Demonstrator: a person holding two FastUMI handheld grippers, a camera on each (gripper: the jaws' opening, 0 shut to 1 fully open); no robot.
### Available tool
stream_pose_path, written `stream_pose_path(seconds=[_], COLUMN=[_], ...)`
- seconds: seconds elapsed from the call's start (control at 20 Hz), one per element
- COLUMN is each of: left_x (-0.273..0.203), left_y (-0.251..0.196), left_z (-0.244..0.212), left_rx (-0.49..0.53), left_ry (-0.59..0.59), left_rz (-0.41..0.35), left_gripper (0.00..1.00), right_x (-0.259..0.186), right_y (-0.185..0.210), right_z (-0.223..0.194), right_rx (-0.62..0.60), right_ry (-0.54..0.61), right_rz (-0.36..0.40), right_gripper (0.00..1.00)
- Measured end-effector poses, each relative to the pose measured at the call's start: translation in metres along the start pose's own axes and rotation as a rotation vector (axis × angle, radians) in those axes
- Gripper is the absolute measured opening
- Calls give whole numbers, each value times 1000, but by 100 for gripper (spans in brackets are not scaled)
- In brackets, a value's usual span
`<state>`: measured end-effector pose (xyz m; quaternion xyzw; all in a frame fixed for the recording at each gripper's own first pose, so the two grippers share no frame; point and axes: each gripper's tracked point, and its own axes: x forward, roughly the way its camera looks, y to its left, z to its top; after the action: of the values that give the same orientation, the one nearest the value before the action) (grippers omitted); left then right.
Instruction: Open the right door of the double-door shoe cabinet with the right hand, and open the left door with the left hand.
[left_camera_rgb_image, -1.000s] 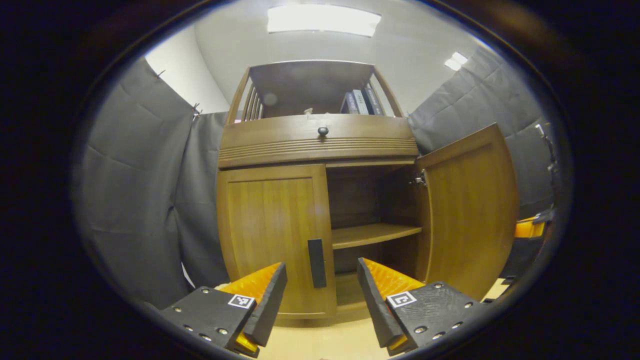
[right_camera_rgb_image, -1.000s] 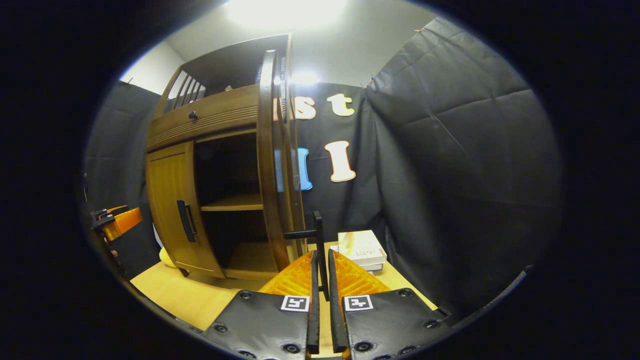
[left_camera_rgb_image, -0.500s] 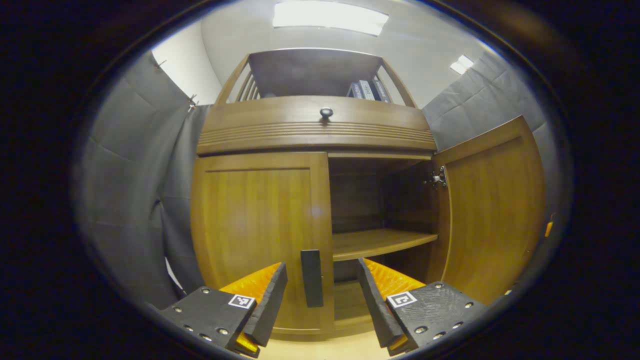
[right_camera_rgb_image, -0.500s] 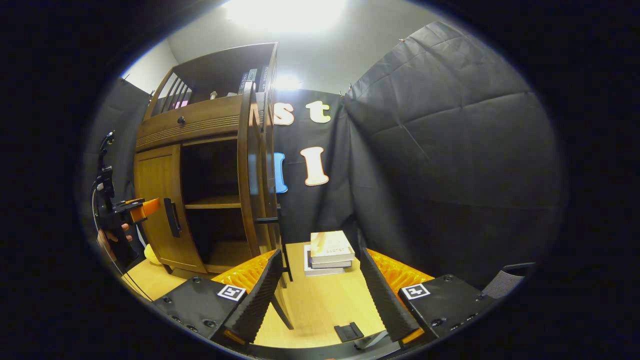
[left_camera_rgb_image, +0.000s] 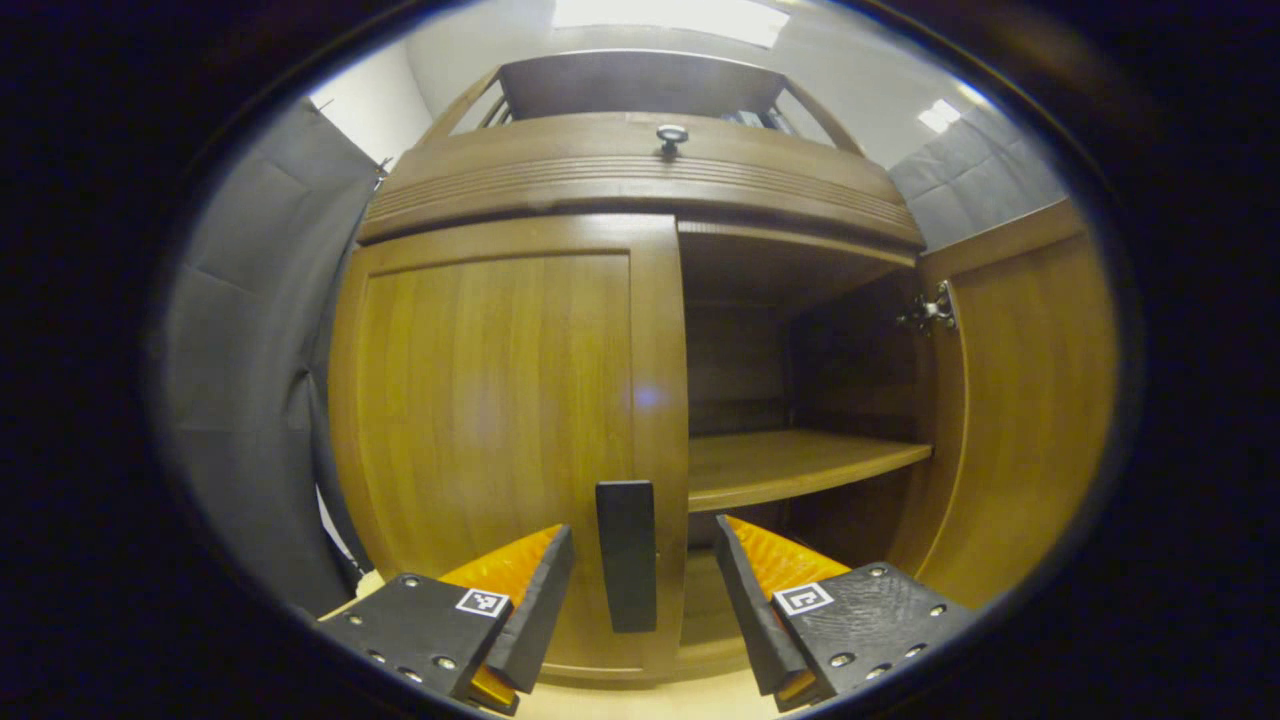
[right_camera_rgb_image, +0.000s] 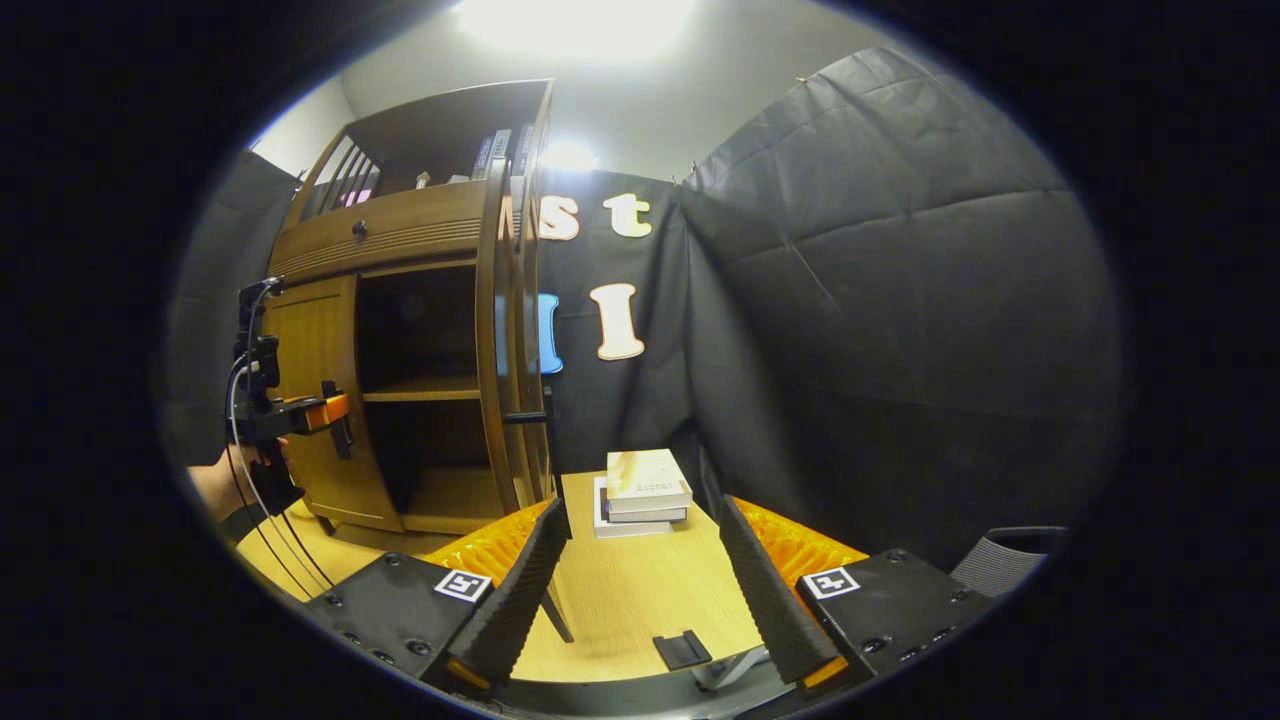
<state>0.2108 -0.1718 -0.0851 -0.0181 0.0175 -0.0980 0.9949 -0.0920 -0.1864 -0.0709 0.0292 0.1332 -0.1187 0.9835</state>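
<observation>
In the left gripper view the left door (left_camera_rgb_image: 500, 440) of the shoe cabinet (left_camera_rgb_image: 640, 180) sits flat against its frame, not yet opened; its dark upright handle (left_camera_rgb_image: 626, 555) stands at the door's inner edge, right between the fingers of the left claw (left_camera_rgb_image: 640, 590), which is spread wide with a gap on both sides and no finger touching it; to the right the cabinet's inside lies bare, a wooden shelf (left_camera_rgb_image: 790, 465) crossing the dark compartment; further right the right door (left_camera_rgb_image: 1020, 400) stands swung out, its metal hinge (left_camera_rgb_image: 930, 312) showing at the upper inner corner. Over in the right gripper view, a hand (right_camera_rgb_image: 225, 485) at the far left holds the left claw (right_camera_rgb_image: 335, 415) up at the closed left door's handle; the right door (right_camera_rgb_image: 500, 340) shows edge-on, swung well out, its handle (right_camera_rgb_image: 535, 418) sticking out free; a stack of books (right_camera_rgb_image: 645, 490) rests on the pale counter (right_camera_rgb_image: 640, 590) just right of the cabinet; and the right claw (right_camera_rgb_image: 640, 550) hangs low over the counter, fingers wide apart, holding nothing, clear of the open door.
</observation>
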Motion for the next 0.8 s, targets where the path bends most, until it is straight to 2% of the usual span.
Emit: stream_pose_path(seconds=[0.05,0.1,0.15,0.2,0.35,0.6,0.65,0.7,0.75,0.8], left_x=[6,13,13,17,16,15,13,9,2,-6], left_y=[1,1,5,6,11,12,11,10,10,12], left_z=[-5,-12,-15,-20,-25,-27,-26,-27,-25,-26], left_rx=[-5,-13,-21,-24,-44,-7,-23,-33,-31,-26], left_ry=[16,30,41,56,73,118,117,119,118,117], left_rz=[4,4,11,15,30,32,31,29,31,35], left_gripper=[82,82,76,70,52,22,22,22,23,18], right_x=[0,0,-1,0,1,6,8,10,12,13], right_y=[1,2,4,5,6,11,13,15,18,22], right_z=[-1,-1,-1,-1,0,-2,-2,-1,1,1], right_rx=[-2,-1,1,1,-13,-8,-9,-5,1,3], right_ry=[4,10,13,14,9,11,10,7,3,1], right_rz=[2,6,11,15,24,45,48,56,65,74], right_gripper=[92,97,97,92,92,92,97,92,97,92])
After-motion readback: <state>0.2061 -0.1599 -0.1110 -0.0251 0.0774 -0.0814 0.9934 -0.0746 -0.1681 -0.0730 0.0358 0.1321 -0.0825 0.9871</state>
